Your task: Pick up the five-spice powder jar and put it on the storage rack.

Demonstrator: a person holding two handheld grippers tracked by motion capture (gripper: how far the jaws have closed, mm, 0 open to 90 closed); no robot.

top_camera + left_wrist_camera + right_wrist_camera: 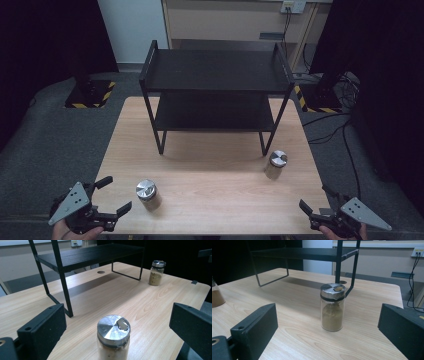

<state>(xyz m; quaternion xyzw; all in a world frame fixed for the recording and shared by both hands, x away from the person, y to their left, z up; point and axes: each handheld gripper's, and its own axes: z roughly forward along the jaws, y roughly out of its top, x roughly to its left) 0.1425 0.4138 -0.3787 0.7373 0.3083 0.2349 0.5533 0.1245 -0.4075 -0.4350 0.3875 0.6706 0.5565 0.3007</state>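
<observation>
Glass jars (147, 194) (275, 164) with steel lids look rigid, slick and breakable; grasp each mid-body. Both grippers (112, 196) (314, 199) hang spread near the tabletop's (210, 180) front corners.

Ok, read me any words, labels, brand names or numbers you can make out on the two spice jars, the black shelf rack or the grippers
No readable text anywhere.
Near spice jar: no label; metal lid plain.
Far spice jar: no label; lid plain.
Black shelf rack: no markings.
Left gripper and right gripper: grey plates bear holes, no lettering.
Wall socket: too small to tell whether it bears print.
</observation>
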